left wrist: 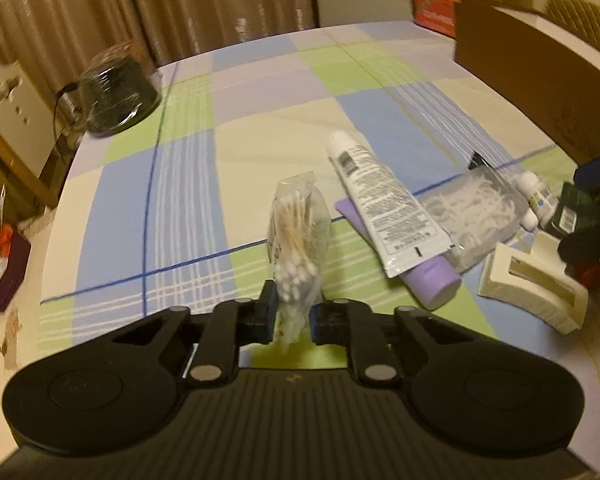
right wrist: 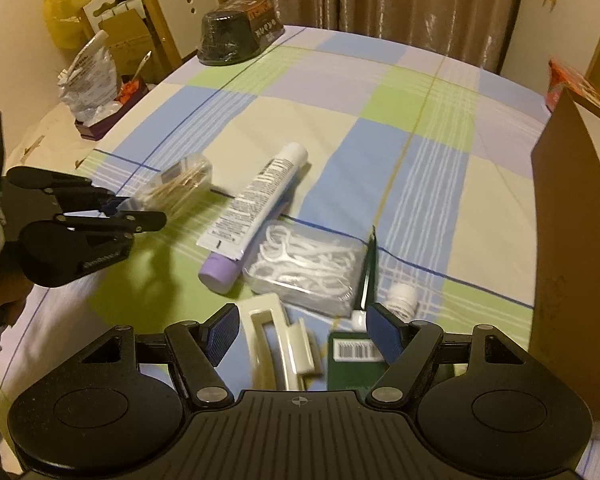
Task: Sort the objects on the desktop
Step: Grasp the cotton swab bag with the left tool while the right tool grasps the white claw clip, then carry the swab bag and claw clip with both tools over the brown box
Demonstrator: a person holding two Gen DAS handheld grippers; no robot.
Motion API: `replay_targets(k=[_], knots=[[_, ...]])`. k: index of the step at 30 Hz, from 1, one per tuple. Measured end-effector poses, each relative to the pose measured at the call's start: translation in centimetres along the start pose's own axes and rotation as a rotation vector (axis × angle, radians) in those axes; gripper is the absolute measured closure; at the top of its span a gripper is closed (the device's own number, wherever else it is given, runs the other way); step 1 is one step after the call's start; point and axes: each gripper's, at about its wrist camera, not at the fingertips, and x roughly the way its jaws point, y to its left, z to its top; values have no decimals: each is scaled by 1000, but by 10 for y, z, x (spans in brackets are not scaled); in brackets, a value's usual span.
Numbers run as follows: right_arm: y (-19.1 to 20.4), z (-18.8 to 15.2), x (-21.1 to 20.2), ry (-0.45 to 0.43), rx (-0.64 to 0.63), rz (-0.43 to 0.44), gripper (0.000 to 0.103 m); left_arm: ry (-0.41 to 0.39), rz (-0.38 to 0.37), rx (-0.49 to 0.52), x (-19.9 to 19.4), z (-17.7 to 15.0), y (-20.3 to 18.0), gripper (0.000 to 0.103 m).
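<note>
While print blurs, left tool [left wrist: 293,317] grips cotton swabs [left wrist: 298,240].

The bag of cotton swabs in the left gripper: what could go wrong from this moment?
The left gripper pinches only the lower end of the cotton swab bag, so the soft plastic may slip out. The white tube lies across the purple tube and touches the floss pick bag; pulling one may drag the others. The right gripper is open over the hair clip and close to the green box, so it might catch both.
</note>
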Motion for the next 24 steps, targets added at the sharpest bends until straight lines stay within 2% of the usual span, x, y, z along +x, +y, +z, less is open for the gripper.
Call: replay_targets(k=[5,10,18,24], knots=[[-1,7,8,1,13,-6,29,2,-18,-89,-11,-4,20,92],[-20,7,9,15,42,-29,29,-1,-33,-109,-18,-7,24,92],[-10,-6,2,47,-96,76,29,-15,-60,-101,-24,-7,17,92],[20,-10,12,59,-233,95,29,-7,-73,-94,-23,-9,12,92]])
